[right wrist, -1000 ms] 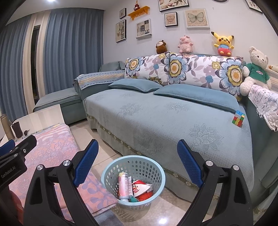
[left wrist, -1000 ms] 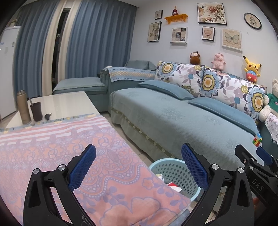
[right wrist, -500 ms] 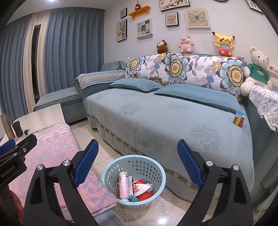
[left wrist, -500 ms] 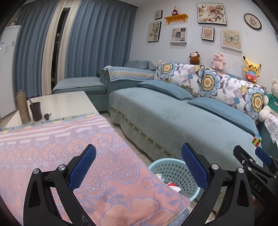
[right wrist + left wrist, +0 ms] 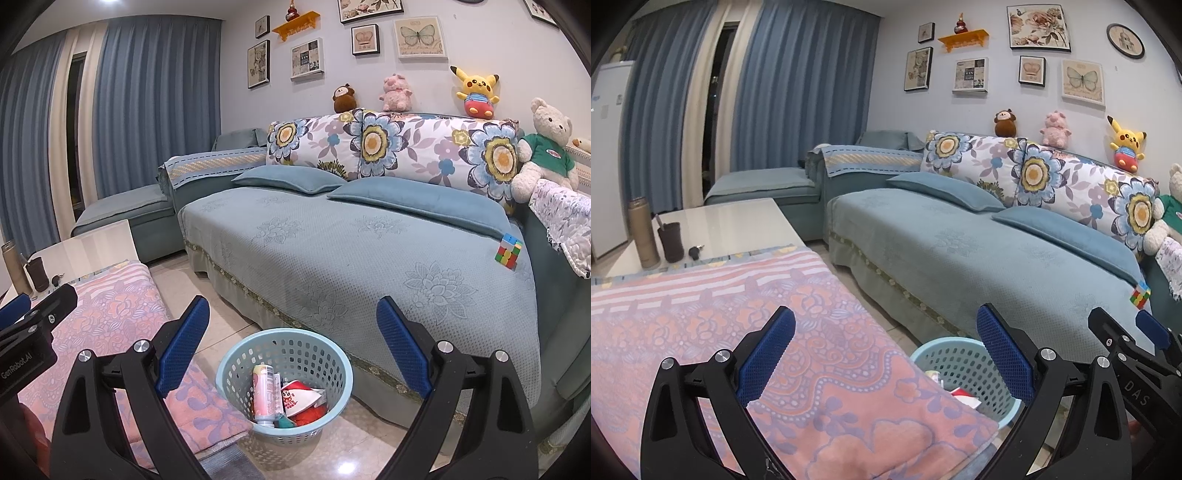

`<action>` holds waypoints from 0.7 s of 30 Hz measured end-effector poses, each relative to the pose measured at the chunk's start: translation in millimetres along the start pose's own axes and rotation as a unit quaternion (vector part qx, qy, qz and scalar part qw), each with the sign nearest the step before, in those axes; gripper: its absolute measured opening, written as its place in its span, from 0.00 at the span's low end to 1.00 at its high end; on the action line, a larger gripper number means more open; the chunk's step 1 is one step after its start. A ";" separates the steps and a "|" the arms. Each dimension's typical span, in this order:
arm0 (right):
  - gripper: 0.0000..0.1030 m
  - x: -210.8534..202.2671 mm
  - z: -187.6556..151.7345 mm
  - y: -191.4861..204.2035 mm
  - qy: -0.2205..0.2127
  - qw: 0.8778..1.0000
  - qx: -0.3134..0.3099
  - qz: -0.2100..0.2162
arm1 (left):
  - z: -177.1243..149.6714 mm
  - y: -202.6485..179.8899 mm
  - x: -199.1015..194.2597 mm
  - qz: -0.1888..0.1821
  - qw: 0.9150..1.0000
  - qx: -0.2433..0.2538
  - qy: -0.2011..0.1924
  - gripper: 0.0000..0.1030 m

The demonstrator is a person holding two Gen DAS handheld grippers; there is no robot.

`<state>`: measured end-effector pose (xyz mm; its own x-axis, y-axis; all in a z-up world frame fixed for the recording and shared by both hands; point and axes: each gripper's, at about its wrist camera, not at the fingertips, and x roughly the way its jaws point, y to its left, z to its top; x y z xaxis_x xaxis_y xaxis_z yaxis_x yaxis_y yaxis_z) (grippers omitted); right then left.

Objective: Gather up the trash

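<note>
While propped near-upright in the basket [image 5: 236, 356], pink bottle [image 5: 263, 393], cap down; both tools spread, empty.

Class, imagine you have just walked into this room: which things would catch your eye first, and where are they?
The light blue basket on the floor beside the sofa, holding a pink bottle and red wrappers. Then the yellow plush toy on the sofa's back, and the colourful cube on its seat.

Upright blue basket [image 5: 284, 376] (trash [image 5: 291, 397] inside)
</note>
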<state>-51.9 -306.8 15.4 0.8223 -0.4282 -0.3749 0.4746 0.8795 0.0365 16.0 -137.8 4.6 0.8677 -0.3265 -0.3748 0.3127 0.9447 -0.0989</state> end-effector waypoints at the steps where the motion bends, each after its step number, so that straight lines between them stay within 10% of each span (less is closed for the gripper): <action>1: 0.85 0.0 0.1 -0.7 0.000 1.000 0.002 0.001 | 0.9 -0.4 -0.3 0.001 1.000 0.002 -0.001 0.92; 21: 0.85 0.0 -1.4 -0.5 0.002 1.000 0.002 0.000 | 5.3 11.3 -0.2 -0.001 1.000 0.002 -0.003 0.93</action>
